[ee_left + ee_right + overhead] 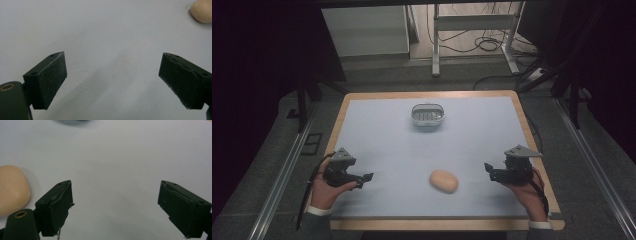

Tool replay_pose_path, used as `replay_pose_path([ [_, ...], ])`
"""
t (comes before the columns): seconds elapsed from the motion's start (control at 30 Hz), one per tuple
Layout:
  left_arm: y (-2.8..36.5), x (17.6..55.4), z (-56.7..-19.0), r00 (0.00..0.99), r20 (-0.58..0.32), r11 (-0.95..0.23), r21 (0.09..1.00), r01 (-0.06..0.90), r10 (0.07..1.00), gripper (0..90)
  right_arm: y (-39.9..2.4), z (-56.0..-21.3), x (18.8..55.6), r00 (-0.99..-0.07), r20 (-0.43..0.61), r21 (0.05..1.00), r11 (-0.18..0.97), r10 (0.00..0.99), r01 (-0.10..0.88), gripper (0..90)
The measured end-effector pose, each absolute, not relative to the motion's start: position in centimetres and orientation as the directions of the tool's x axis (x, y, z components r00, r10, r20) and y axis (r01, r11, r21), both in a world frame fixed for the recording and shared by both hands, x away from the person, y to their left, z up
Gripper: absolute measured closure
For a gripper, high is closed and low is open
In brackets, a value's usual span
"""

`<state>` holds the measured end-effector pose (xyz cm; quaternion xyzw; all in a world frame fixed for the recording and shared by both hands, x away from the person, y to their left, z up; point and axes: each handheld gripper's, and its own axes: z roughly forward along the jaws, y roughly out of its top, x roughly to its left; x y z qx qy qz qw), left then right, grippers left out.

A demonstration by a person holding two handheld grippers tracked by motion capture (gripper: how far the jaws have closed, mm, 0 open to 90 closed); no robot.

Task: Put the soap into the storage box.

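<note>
High view has the tan bun-like lump (444,181) lying on the worktop (472,145) between both hands, long axis running left-right, a bit closer to the right hand-held gripper (488,171). Both it and the left hand-held gripper (368,178) have jaws spread wide, holding nothing, so I'd guess the right goes first.

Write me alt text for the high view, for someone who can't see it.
A person holds a left tongs and a right tongs, both open, over a pale blue table. A tan oval lump lies between them, nearer the right; a small oval dish sits farther back.
</note>
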<state>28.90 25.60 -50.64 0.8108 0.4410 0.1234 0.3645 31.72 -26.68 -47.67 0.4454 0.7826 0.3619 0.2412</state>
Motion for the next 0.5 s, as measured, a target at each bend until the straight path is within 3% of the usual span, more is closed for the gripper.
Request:
replay_pose_path([
  [0.5, 25.4, 28.9, -50.8, 0.586, -0.120, -0.357, 0.690, 0.629, 0.801, 7.9, -25.4, -46.3, 31.9, -0.540, -0.088, 0.748, 0.413, 0.837, 0.519, 13.8],
])
